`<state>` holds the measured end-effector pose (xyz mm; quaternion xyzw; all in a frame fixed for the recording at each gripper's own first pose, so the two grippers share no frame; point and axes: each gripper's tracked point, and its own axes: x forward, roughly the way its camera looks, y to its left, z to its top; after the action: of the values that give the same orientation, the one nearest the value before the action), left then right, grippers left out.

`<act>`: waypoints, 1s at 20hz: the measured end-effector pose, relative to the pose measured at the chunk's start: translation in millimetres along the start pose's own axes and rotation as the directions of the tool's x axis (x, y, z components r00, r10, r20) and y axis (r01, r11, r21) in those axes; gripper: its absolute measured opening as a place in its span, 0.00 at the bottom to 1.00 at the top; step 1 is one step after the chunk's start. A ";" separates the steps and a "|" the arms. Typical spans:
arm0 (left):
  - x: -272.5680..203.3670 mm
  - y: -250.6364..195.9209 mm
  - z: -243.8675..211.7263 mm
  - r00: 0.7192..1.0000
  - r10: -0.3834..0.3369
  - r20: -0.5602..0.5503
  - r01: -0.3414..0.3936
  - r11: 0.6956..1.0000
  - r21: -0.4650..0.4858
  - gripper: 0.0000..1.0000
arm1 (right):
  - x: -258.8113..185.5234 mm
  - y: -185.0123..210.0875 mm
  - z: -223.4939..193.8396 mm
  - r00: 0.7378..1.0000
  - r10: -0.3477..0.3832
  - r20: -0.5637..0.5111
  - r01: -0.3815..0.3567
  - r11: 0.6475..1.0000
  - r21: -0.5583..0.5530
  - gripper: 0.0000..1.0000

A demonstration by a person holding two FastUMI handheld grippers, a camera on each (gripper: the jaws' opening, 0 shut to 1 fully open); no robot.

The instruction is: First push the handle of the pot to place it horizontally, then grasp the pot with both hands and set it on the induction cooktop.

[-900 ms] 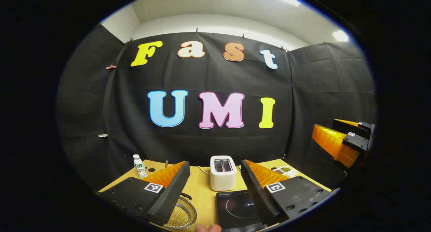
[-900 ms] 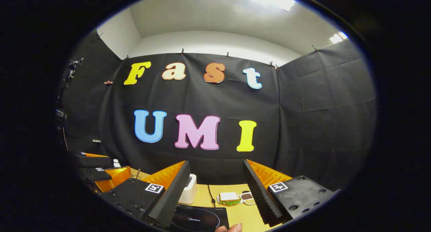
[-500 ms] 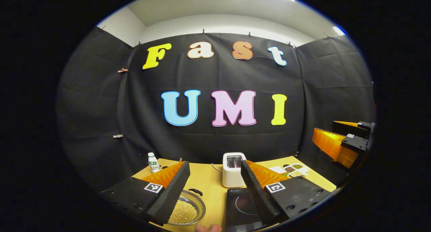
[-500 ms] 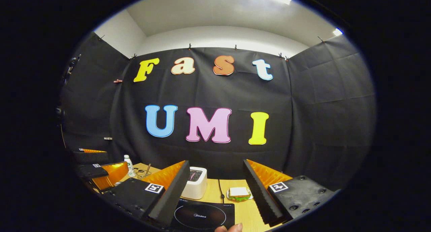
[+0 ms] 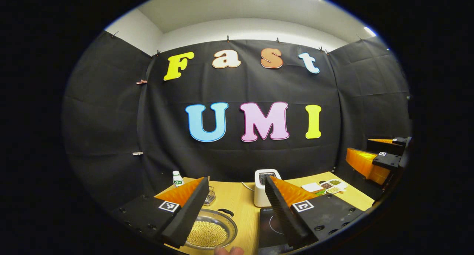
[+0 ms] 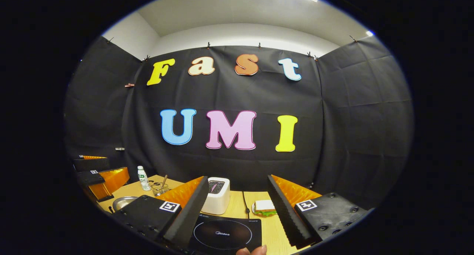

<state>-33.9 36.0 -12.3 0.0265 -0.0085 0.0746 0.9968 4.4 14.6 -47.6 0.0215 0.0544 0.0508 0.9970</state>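
the task looks not started yet, as i judge. the pot (image 5: 211, 232), a shallow metal one full of small yellow grains, sits on the wooden table (image 5: 237, 195) at about 7 o'clock in the left gripper view. its dark handle (image 5: 225, 211) points to about 1 o'clock, not horizontal, so the push is left to do, and then the lift with both hands.

the left gripper (image 5: 235, 207) has its fingers wide apart and holds nothing; it hangs above the pot. the right gripper (image 6: 237, 210) is also spread open and empty, above the induction cooktop (image 6: 222, 234), which is at 6 o'clock in the right gripper view and is bare on top.

counted: one pot, one cooktop, one white toaster (image 6: 216, 195) at 12 o'clock from the cooktop, one small bottle (image 6: 142, 178) at 10 o'clock, one wire basket (image 6: 160, 189) beside it, one sandwich (image 6: 264, 207) on a plate at 2 o'clock, two grippers.
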 end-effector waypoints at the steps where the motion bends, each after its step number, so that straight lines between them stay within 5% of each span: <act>1: -2.1 2.2 -1.1 1.000 0.000 0.000 0.000 1.000 -0.006 0.95 | -2.1 2.8 0.0 1.000 0.002 0.002 -0.002 1.000 -0.004 0.98; 9: -25.4 18.4 -9.7 0.999 -0.032 -0.010 0.032 0.999 -0.021 0.95 | -15.3 14.0 5.0 1.000 0.002 0.019 -0.001 0.999 -0.040 0.98; 14: -42.4 6.1 -45.9 0.976 -0.160 -0.148 0.162 0.987 -0.001 0.05 | -24.5 18.8 0.8 1.000 0.010 0.010 -0.009 0.998 -0.060 0.98; 17: -55.3 15.8 -93.6 0.927 -0.191 -0.322 0.208 0.978 0.020 0.05 | -27.2 24.4 -3.4 1.000 0.020 0.000 -0.020 0.998 -0.064 0.97; 20: -76.1 15.8 -141.2 0.843 -0.257 -0.473 0.276 0.961 -0.031 0.05 | -27.9 31.8 -8.3 0.999 0.032 -0.015 -0.033 0.997 -0.068 0.97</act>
<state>-109.7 47.9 -154.1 0.0272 0.2399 -0.0602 0.9685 -27.3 43.6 -51.2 -0.0123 0.0594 0.0691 0.9958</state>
